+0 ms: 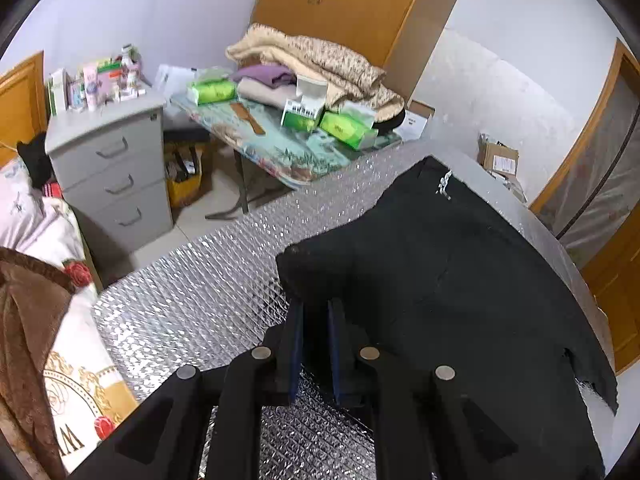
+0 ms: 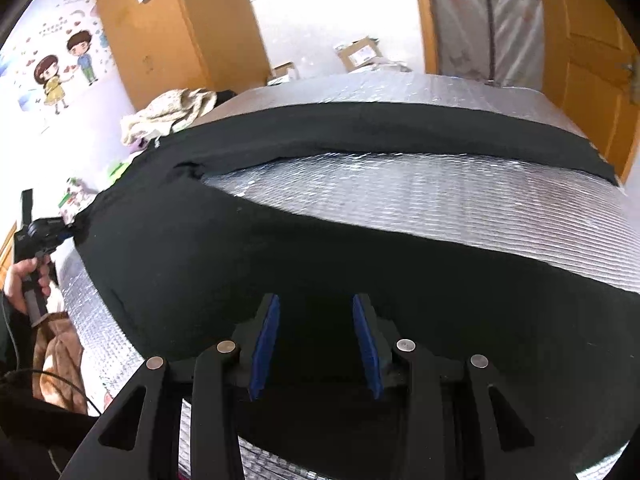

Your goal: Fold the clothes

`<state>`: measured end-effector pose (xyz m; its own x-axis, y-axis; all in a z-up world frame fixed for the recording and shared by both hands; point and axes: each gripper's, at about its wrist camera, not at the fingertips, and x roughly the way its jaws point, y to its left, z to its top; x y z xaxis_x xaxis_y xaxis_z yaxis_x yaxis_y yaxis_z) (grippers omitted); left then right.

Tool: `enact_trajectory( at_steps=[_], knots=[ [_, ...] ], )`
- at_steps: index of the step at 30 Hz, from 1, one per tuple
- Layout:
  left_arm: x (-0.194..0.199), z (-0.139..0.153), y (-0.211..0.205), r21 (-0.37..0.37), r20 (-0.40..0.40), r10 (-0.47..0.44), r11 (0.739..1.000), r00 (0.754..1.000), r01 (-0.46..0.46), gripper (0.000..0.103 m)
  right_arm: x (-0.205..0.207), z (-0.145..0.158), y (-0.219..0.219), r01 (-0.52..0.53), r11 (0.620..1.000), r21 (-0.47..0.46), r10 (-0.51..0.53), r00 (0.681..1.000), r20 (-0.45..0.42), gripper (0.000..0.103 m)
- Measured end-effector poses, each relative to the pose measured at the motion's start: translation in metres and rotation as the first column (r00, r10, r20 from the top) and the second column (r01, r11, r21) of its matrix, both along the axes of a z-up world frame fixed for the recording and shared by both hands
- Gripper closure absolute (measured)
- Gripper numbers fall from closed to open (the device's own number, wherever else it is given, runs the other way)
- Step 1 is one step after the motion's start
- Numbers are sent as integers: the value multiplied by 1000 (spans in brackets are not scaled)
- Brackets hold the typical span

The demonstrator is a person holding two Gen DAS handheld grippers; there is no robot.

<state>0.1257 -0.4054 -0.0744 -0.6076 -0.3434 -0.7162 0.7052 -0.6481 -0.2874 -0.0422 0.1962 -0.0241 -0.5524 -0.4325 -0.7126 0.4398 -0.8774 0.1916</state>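
Black trousers (image 2: 224, 256) lie spread on a silver quilted foil surface (image 2: 420, 196), with one leg (image 2: 400, 128) running along the far edge and the other near me. In the left wrist view the trousers (image 1: 440, 280) fill the right half, a small metal zip pull showing at their far end. My left gripper (image 1: 316, 304) is shut on a raised corner of the black cloth. It also shows at the left of the right wrist view as the left gripper (image 2: 60, 234), held by a hand (image 2: 20, 280). My right gripper (image 2: 316, 300) hangs open over the near leg, blue pads (image 2: 266, 340) wide apart.
Beyond the foil surface (image 1: 200, 280) stand a grey drawer cabinet (image 1: 112, 168) and a folding table (image 1: 280, 152) carrying green tissue packs and blankets. Floral bedding (image 1: 60, 240) and a brown blanket lie at the left. Cardboard boxes (image 1: 498, 156) sit by the far wall.
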Motion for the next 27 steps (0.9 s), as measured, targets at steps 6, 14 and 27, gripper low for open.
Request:
enact_trajectory(
  at_steps=[6, 14, 27],
  knots=[
    [3, 24, 18, -95, -22, -14, 995, 1000, 11, 92, 0, 8, 53, 165, 986, 0, -164, 985, -45, 63],
    [-23, 35, 78, -131, -52, -223, 968, 973, 215, 92, 13, -7, 154, 448, 893, 44, -446, 893, -56, 63],
    [-72, 31, 194, -152, -69, -588, 805, 806, 574, 90, 77, 13, 240, 733, 680, -15, -728, 673, -127, 62]
  ],
)
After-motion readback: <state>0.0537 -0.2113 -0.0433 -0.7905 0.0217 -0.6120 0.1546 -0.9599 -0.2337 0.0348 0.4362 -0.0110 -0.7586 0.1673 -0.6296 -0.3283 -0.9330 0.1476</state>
